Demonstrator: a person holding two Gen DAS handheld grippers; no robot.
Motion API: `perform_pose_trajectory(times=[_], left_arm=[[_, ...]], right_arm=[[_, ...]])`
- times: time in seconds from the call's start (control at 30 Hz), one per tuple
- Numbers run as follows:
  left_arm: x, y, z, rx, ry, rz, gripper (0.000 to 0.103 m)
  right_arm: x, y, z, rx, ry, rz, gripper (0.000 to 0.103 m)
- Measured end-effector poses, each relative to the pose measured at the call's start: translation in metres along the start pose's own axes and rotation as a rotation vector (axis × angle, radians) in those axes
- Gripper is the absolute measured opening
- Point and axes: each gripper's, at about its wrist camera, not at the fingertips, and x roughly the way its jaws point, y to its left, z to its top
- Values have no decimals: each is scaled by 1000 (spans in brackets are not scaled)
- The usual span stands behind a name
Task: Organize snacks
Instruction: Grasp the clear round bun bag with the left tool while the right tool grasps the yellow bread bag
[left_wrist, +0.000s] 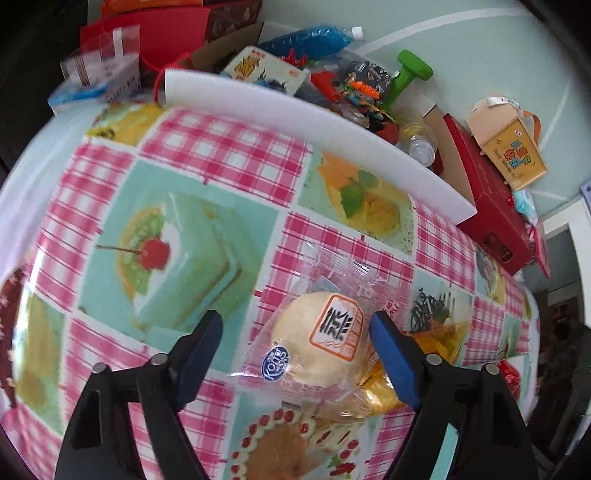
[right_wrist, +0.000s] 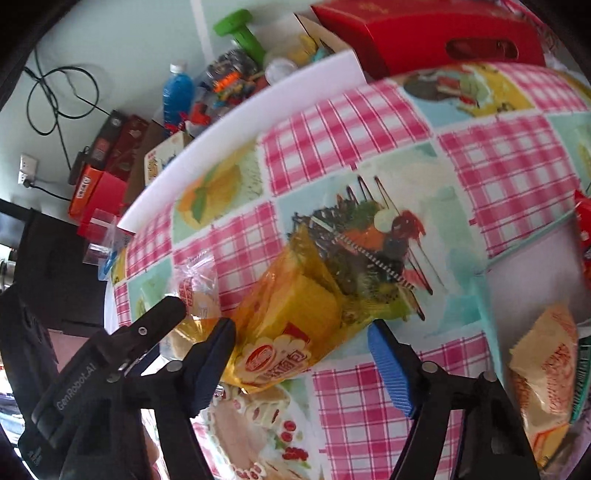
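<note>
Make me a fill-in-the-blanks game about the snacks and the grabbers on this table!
1. The left gripper is open around a round ____ in a clear wrapper.
2. The right gripper is open around a cake in a ____ wrapper.
3. The tablecloth has pink checks and pictures of ____.
4. Behind the white board lies a bottle coloured ____.

Missing words: bun; yellow; cakes; blue

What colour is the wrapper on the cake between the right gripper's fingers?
Yellow-orange see-through wrapper, clearest in the right wrist view.
</note>
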Motion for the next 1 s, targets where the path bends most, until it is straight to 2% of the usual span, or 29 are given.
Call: perform_pose_trajectory(times=[0.07, 0.17, 0.27, 0.63, 0.83, 1.0], left_arm=[[5, -2, -2, -1, 14, -16, 76], [11, -10, -8, 27, 28, 5, 59], [12, -16, -13, 35, 25, 9, 54], [0, -9, -43, -24, 9, 59, 51], [-16, -4, -78, -79, -17, 84, 50], [-39, 0, -119, -143, -79, 78, 50]], right_arm=[[0, 1, 0, -21, -11, -8, 69], [2, 3, 1, -35, -1, -11, 57], [4, 6, 0, -47, 7, -16, 52], [-9, -2, -22, -127, 7, -84, 47], [-28, -15, -44, -149, -25, -83, 44], [-54, -28, -65, -166, -86, -76, 44]])
